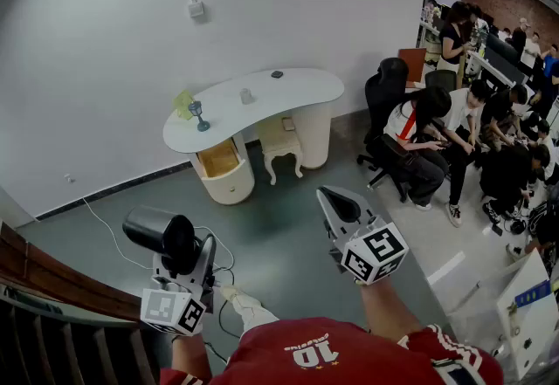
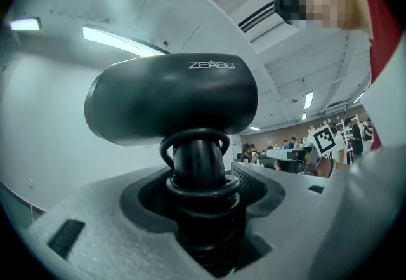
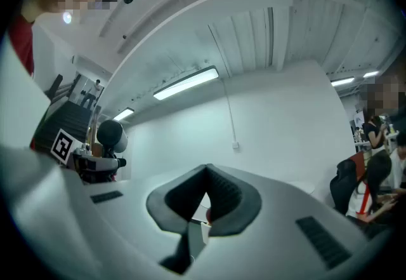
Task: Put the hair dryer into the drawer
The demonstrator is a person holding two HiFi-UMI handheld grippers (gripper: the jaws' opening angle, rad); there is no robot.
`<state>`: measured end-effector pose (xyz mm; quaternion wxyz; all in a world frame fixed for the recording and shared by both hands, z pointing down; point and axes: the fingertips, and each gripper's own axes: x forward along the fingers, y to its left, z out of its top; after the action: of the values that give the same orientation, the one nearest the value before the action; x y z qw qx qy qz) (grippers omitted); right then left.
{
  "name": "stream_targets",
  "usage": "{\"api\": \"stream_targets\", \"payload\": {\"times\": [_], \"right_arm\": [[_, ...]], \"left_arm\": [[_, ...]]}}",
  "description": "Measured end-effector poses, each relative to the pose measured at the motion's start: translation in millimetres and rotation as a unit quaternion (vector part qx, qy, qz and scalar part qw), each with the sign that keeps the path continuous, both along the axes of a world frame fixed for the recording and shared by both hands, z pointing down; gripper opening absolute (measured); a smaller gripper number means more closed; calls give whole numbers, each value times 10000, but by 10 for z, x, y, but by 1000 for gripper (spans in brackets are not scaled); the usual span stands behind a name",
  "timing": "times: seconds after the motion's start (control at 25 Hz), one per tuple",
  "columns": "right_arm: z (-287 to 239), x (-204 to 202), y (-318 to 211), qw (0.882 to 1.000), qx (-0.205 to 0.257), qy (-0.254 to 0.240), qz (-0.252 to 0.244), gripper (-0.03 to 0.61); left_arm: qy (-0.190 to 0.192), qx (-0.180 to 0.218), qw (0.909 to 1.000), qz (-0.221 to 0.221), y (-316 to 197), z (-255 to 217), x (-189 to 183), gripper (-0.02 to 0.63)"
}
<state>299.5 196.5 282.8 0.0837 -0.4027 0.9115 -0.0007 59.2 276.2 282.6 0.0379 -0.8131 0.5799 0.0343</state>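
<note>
Between us and the far wall lies open floor, so the task is only begun: the hair dryer is picked up and held, but we judge the walk to the white dressing table and the stowing remain. Our left gripper is clamped on the dryer's handle, where the cord is wound in coils, with the black barrel lying crosswise above the jaws. Our right gripper holds nothing, and its jaws meet at the tips. An open, wood-coloured compartment in the table's left pedestal may be the drawer, though we cannot tell from here. By our count there is one hair dryer, two grippers, one dressing table, one small white stool tucked under it, and four small things on the tabletop: a stemmed cup, a yellow-green object, a pale cup and a dark disc.
</note>
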Motion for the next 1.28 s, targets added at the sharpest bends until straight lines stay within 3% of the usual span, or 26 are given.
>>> {"api": "stream_targets", "payload": {"times": [0.88,1.28], "right_arm": [[76,106,-59,9998,-45,-205,18,5],[150,-102,-217,9994,-175,-266,-115,6]], "left_arm": [[-163,-34,9998,57,-82,-46,111,279],[-22,-152,9999,14,-253,83,-118,279]]}}
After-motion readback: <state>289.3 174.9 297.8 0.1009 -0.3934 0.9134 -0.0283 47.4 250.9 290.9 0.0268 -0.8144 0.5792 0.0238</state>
